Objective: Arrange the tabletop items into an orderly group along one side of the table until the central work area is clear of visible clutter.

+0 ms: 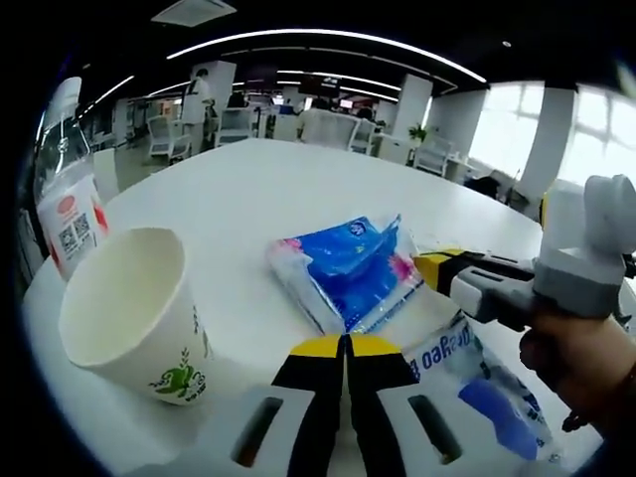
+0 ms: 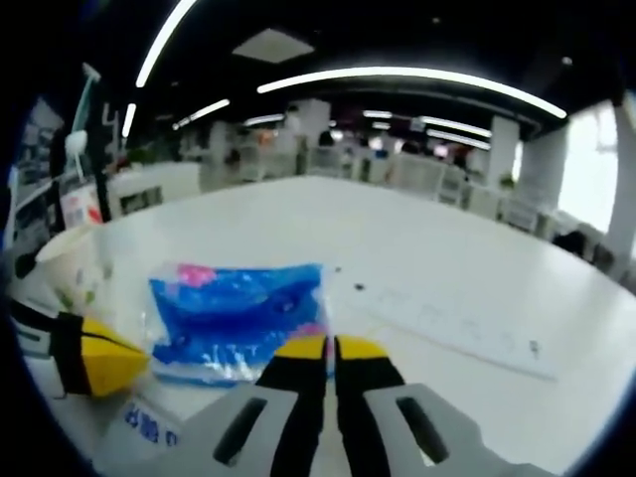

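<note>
- Step in hand, as I judged it: you were between picks, gathering loose items toward one edge of the white round table [image 1: 298, 189], with the centre not yet cleared.
- Your left gripper [image 1: 346, 348] had its yellow-tipped black jaws pressed together on nothing; your right gripper [image 2: 329, 350] likewise had its jaws closed and empty.
- The blue-and-pink crinkled plastic packet [image 1: 348, 268] lay flat just ahead of both sets of tips (touching neither, as far as I could tell).
- A second clear sachet with blue print [image 1: 477, 383] lay just beside the left jaws, under your right hand [image 1: 576, 358].
- The white paper cup with a green motif [image 1: 134, 313] stood upright near the table edge, a clear plastic bottle with a red-and-white label [image 1: 70, 199] behind it.
- Next move probably called for parting one pair of jaws and closing on the blue packet's edge; thin film may slip.
</note>
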Available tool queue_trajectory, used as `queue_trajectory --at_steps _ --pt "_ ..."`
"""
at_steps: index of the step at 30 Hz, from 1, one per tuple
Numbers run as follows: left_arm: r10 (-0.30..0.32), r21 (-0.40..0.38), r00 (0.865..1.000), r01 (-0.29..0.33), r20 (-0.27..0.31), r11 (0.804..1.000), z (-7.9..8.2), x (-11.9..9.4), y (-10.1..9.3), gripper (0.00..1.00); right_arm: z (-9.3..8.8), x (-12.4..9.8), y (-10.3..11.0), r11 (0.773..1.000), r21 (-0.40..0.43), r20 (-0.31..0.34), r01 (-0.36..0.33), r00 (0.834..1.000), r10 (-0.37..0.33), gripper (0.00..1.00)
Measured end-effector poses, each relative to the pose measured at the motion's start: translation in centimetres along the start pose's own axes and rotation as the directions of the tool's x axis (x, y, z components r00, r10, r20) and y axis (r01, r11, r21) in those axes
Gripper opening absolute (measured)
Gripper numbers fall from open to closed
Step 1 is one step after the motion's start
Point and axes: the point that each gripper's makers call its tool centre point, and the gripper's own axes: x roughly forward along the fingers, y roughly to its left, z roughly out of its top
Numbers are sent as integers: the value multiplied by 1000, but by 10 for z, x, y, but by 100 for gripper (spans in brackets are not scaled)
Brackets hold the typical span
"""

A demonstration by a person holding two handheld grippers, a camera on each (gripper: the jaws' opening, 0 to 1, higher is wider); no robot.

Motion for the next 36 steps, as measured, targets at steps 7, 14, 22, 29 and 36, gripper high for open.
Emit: queue_trajectory --at_steps 7,14,22,29,36 --pt "-19 -7 1000 19 0 1000 3 -2 -3 0 -1 -8 -3 1000 -15 -21 -6 1000 5 0" --pt "-30 20 999 30 13 999 13 -8 -4 0 0 -18 -5 999 -33 -39 -18 999 17 0" --pt "-63 32 998 62 24 998 25 -22 -4 0 6 -31 -1 998 -52 -55 -39 998 36 0" --pt "-89 34 995 88 35 996 33 -31 -7 0 11 -44 -3 999 -39 -52 -31 998 28 0" --pt "-122 71 992 119 45 990 38 -42 -14 0 13 -65 -7 1000 4 -58 -10 998 10 0"
